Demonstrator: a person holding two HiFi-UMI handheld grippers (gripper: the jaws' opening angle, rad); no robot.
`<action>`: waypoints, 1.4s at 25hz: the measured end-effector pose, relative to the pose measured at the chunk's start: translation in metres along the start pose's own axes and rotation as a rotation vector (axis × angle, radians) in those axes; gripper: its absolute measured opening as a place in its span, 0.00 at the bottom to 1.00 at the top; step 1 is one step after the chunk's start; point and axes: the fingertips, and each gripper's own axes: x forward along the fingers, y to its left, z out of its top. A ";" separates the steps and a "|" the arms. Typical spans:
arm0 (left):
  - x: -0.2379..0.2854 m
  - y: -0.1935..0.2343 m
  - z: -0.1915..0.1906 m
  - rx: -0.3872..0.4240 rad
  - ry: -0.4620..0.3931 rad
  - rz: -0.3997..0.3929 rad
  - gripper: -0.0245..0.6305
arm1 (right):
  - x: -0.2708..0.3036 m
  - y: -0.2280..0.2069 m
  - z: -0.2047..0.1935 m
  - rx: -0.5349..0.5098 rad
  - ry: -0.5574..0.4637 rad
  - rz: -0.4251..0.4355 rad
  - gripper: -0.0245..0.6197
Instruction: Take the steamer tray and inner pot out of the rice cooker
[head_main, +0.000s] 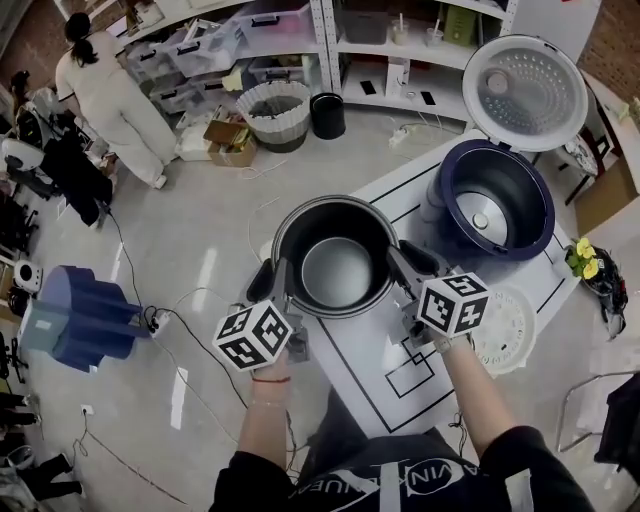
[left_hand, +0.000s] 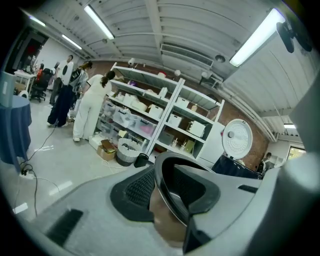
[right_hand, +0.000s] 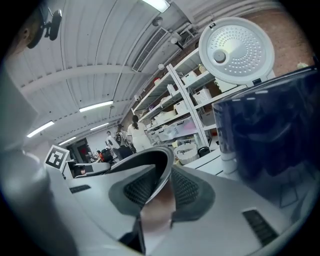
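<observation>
The dark inner pot (head_main: 335, 268) hangs in the air over the table's left end, clear of the rice cooker (head_main: 495, 200). My left gripper (head_main: 272, 283) is shut on its left rim and my right gripper (head_main: 405, 268) is shut on its right rim. The left gripper view shows the pot's rim (left_hand: 167, 185) pinched between the pads, and the right gripper view shows the rim (right_hand: 160, 170) clamped the same way. The navy cooker stands at the right with its lid (head_main: 524, 92) up and its cavity bare. A round white steamer tray (head_main: 507, 332) lies flat on the table by my right gripper.
The white table (head_main: 400, 370) carries black marked lines. Yellow flowers (head_main: 585, 262) sit at its right edge. On the floor are a wicker basket (head_main: 277, 115), a black bin (head_main: 327, 115), a blue machine (head_main: 85, 315) and cables. A person in white (head_main: 115, 100) stands by the shelves.
</observation>
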 end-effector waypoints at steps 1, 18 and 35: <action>0.003 0.002 -0.002 -0.002 0.007 -0.003 0.21 | 0.001 -0.001 -0.002 0.002 0.001 -0.005 0.16; 0.028 0.012 -0.002 0.080 0.066 -0.105 0.20 | 0.008 -0.005 -0.003 -0.050 -0.043 -0.074 0.20; -0.005 -0.122 0.035 0.547 -0.092 -0.495 0.19 | -0.109 0.007 0.022 -0.179 -0.224 -0.271 0.13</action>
